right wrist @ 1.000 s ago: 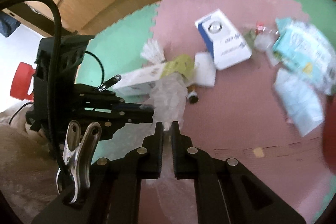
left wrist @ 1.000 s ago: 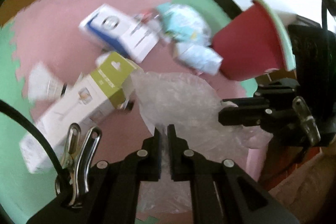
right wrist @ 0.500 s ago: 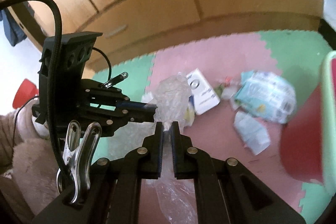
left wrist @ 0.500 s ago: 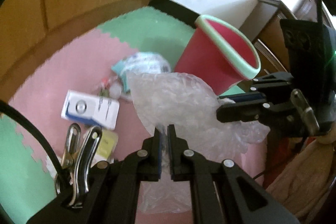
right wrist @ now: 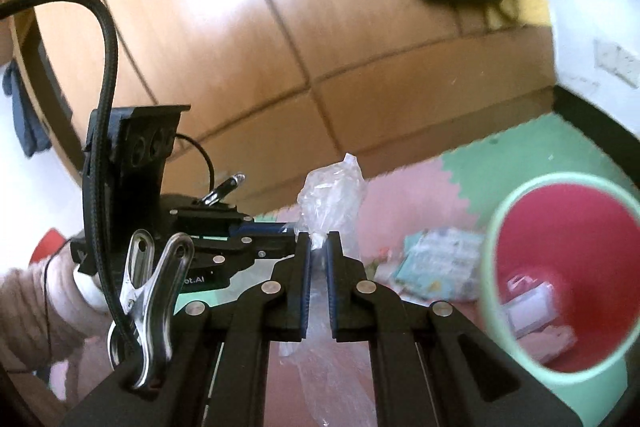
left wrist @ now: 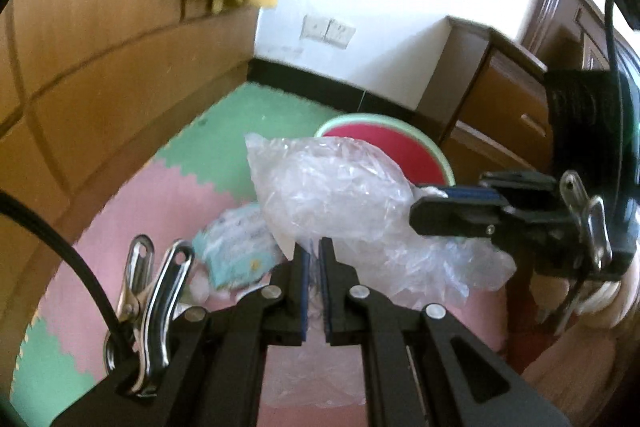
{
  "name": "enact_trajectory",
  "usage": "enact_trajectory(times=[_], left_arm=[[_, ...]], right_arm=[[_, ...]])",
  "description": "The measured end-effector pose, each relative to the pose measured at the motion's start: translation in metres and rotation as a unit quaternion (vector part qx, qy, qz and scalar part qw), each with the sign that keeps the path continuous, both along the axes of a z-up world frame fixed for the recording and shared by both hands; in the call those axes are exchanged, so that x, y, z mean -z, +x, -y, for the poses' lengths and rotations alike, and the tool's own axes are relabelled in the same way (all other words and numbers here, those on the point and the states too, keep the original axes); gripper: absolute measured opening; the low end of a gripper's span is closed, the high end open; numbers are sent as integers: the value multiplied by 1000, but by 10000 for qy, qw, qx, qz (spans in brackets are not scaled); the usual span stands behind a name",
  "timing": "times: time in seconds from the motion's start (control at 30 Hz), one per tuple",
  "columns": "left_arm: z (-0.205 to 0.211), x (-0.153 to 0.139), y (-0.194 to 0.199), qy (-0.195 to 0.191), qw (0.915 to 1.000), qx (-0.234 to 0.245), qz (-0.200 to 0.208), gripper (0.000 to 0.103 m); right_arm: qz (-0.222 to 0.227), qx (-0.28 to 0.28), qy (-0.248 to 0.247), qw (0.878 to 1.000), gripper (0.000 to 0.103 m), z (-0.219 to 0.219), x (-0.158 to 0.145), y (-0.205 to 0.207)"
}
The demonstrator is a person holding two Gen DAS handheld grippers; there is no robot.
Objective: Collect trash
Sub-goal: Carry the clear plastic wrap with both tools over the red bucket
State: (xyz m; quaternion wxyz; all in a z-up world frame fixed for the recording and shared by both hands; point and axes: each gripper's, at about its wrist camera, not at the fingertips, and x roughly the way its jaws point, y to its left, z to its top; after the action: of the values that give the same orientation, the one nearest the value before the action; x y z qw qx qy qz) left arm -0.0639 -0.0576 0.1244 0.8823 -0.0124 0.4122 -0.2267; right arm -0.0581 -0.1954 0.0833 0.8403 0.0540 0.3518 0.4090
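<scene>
Already some of the collecting is done: in the right wrist view the red bin [right wrist: 560, 311] with its pale green rim stands on the foam floor mat [right wrist: 516, 147] and holds a few pieces of white and pink rubbish at its bottom. At this moment both grippers share one item, a crumpled clear plastic bag [left wrist: 332, 199]. The left gripper [left wrist: 313, 247] has its jaws drawn narrow on the bag's lower edge, and the right gripper [right wrist: 319, 239] has its jaws pinched on a twisted neck of the film, with a tuft standing up above the tips and the rest hanging down between the fingers. The bag hangs in the air between the two grippers, off the floor, and in the left wrist view it hides part of the bin's mouth behind it. I judge that it is on the way to the bin but not yet over the opening, since in the right wrist view the bin stands off to the right of the bag.

What is left, as far as can be seen: the bag itself must go in, and at least one blue and white printed packet [left wrist: 236, 247] lies on the pink part of the mat near the bin, with smaller scraps beside it. Other litter may lie outside these views; I cannot tell. So the task looks partly done, with several pickups to go.
</scene>
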Motion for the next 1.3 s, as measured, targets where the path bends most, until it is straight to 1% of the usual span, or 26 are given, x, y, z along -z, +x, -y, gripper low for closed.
enact_trajectory(times=[0.13,0.23,0.37,0.47,0.63,0.73,0.87,0.97,1.07,1.17,1.3], left_arm=[[37,-20,18,-59,9997,166,188,5],[65,-30,29,-62,9992,292,274,5],[97,-36,46,-172,9986,388,309,5],[122,-31,56,-148,9984,466,291,5],[158,-10,70,25,9982,576,158,5],[170,4,78,1,9983,585,2,5],[185,21,85,181,9981,583,-58,5],[194,33,86,351,9977,577,-75,5],[205,45,86,684,9962,544,-3,5],[207,55,87,730,9960,509,-99,5],[204,67,88,712,9961,450,-244,5]], right_arm=[[301,378,160,9987,8,30,-23,2],[445,675,262,9964,8,52,-34,4],[579,1028,304,9926,8,79,-42,6],[654,1228,231,9900,8,95,-45,8],[477,1620,155,9855,8,126,-28,19],[298,1833,107,9825,8,141,-14,28],[88,2066,-60,9784,8,156,3,37],[-4,2161,-204,9762,8,163,13,40],[-193,2242,-352,9737,8,166,26,46],[-361,2255,-478,9724,8,166,37,49],[-406,2230,-656,9718,8,161,44,50]])
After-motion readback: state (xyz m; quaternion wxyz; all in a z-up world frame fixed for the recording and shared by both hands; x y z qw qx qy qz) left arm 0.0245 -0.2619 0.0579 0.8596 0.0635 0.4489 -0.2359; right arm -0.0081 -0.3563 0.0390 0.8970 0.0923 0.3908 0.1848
